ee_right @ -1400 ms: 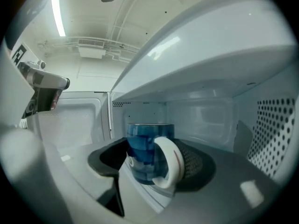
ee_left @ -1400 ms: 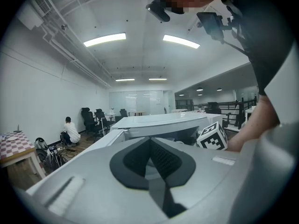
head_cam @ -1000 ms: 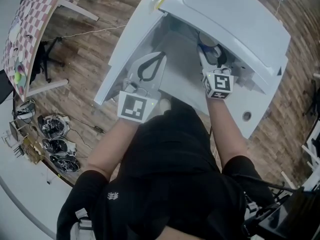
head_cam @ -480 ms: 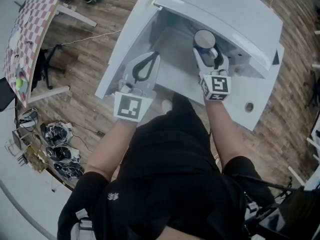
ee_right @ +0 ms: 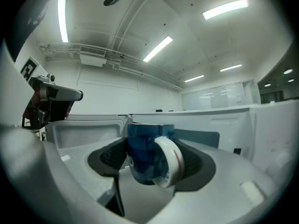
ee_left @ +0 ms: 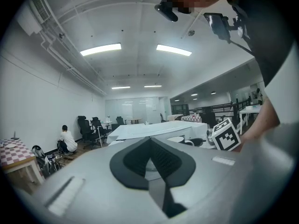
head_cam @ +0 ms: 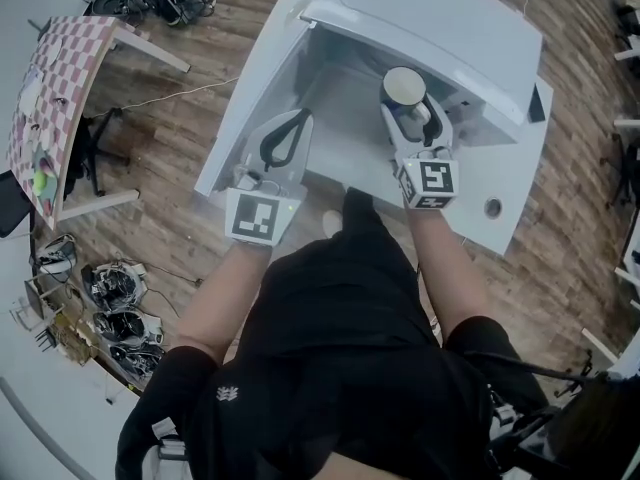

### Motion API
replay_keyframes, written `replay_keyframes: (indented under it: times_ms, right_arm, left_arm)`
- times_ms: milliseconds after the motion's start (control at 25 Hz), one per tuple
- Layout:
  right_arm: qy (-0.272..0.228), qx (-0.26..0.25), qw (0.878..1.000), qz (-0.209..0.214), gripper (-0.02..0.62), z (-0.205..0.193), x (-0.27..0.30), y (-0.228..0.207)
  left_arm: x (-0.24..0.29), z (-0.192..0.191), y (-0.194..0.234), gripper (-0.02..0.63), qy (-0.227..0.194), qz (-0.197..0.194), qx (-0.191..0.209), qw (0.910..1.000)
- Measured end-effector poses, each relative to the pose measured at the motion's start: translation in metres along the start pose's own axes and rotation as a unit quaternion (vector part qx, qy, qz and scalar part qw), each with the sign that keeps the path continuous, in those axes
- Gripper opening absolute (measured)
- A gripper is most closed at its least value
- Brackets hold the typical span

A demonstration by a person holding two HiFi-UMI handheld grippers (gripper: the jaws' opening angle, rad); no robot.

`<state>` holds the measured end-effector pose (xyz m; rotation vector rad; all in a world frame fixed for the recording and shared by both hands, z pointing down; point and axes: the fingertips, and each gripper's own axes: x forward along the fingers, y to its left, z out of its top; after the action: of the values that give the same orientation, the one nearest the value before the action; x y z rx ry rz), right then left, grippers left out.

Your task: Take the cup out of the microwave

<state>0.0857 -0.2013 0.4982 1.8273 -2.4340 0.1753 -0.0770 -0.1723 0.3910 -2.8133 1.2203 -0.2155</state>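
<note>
The blue cup (head_cam: 405, 85) with a white handle (ee_right: 167, 161) hangs upright between the dark pads (ee_right: 108, 158) of my right gripper (head_cam: 409, 102), which is shut on it. It sits just in front of the white microwave (head_cam: 440, 23), out from under its top edge. The microwave's door (ee_right: 84, 129) stands open at the left in the right gripper view. My left gripper (head_cam: 301, 118) is beside it to the left, over the white surface (head_cam: 250, 98). Its pads (ee_left: 135, 164) meet at the tip with nothing between them.
The microwave stands on a white table (head_cam: 505, 183) with a round hole (head_cam: 492, 207). A checkered table (head_cam: 50, 78) and a chair base (head_cam: 95, 118) stand far left on the wooden floor, with cables and gear (head_cam: 115, 303) below. A person (ee_left: 67, 139) sits far off.
Both grippers have drawn back toward me. The cup came with the right gripper, out from under the microwave's top edge, and its rim now shows whole.
</note>
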Motion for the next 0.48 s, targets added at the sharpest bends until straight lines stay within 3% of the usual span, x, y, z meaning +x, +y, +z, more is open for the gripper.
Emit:
replay_keyframes:
  times_ms: [480]
  right_arm:
    - [-0.013, -0.004, 1.0, 0.003, 0.316, 0.053, -0.02, 0.0]
  left_arm:
    - [-0.004, 0.034, 0.016, 0.006, -0.026, 0.011, 0.004, 0.9996]
